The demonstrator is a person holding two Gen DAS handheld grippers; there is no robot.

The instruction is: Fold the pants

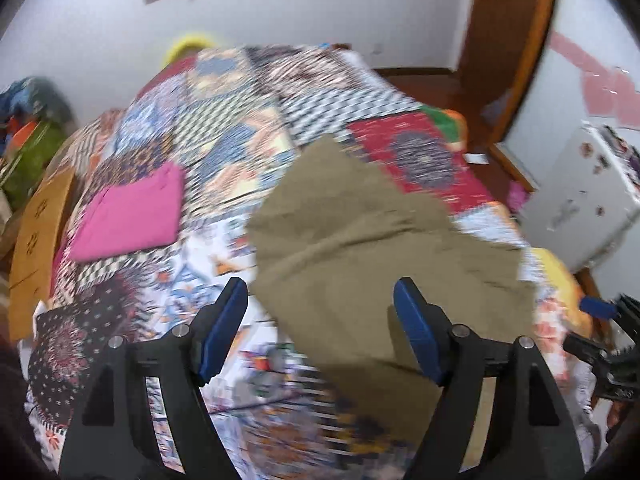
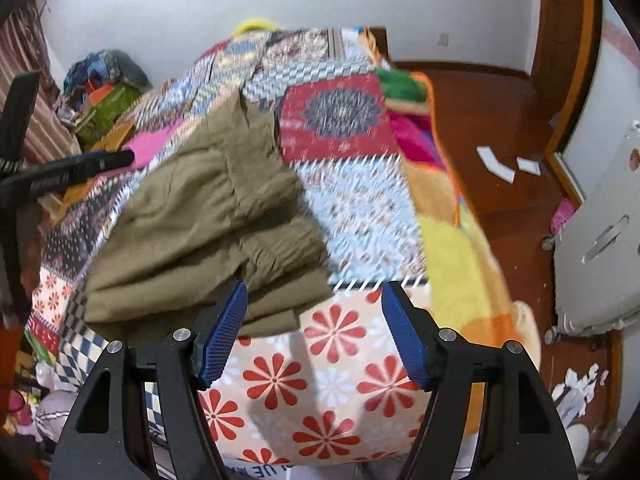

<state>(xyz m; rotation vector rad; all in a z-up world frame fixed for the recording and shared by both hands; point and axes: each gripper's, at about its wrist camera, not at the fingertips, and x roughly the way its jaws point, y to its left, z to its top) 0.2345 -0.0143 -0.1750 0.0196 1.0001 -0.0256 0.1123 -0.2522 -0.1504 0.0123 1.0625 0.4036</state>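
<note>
Inspector: Where are the pants lying?

Operator: The olive pants (image 2: 208, 216) are lying bunched in folds on the patchwork bed (image 2: 360, 208), beside a pink folded garment (image 1: 132, 212).

Inspector: And your 2 grippers?

Operator: My left gripper (image 1: 320, 332) and right gripper (image 2: 314, 332) are hovering with jaws released, gripping nothing.

- Upside-down dark capitals, apparently "UE", with further letters too blurred to read, stand on a white printed strip (image 2: 260, 471) just below the red-flowered patchwork bedspread (image 2: 332, 380).
</note>
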